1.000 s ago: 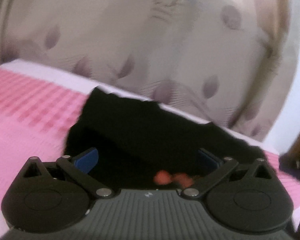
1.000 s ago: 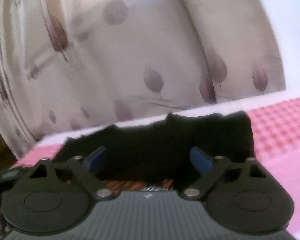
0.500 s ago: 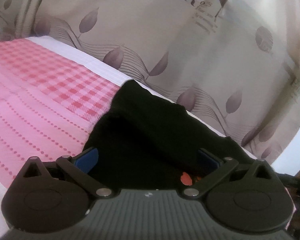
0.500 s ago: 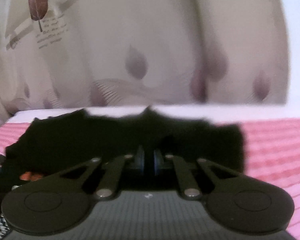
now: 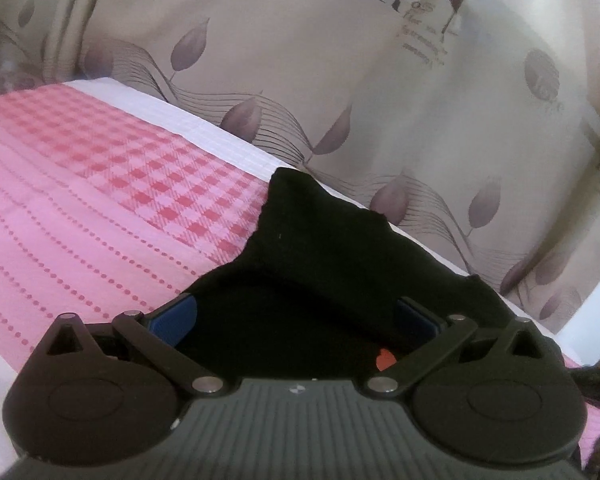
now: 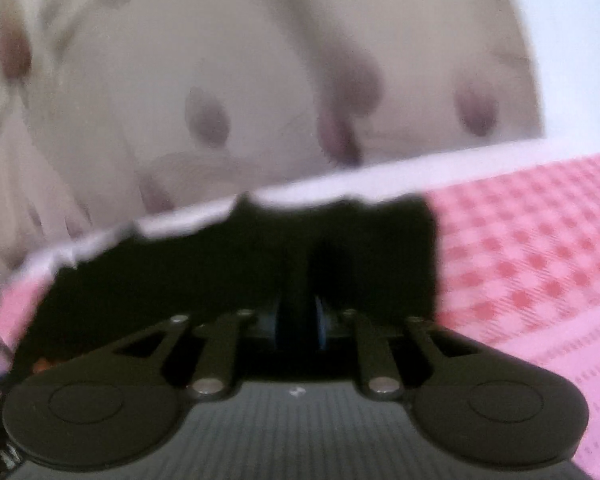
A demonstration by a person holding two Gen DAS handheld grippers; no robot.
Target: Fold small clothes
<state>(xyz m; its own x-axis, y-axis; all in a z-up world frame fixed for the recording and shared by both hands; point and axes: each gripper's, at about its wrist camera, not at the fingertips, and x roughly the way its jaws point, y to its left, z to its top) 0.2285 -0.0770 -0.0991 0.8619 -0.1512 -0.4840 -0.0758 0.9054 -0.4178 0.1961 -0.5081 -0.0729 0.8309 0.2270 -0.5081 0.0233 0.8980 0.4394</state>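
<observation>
A leaf-print curtain (image 5: 300, 60) hangs behind the bed (image 5: 80, 200), whose cover is pink check. The black garment (image 5: 320, 248) lies bunched at the bed's far edge, not yet folded flat. My left hand-held gripper (image 5: 296, 320) stands wide over it, gripping nothing. My right hand-held gripper (image 6: 298, 320) is narrow and easing apart, with dark cloth between its pads. I judge most of the folding is still ahead.

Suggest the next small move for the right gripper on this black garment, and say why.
Probably lift and carry the pinched edge over to start the fold. The right gripper has its jaws nearly together, opening slightly, with the black garment between them, while the left gripper stands open over the same cloth on the pink checked cover.
</observation>
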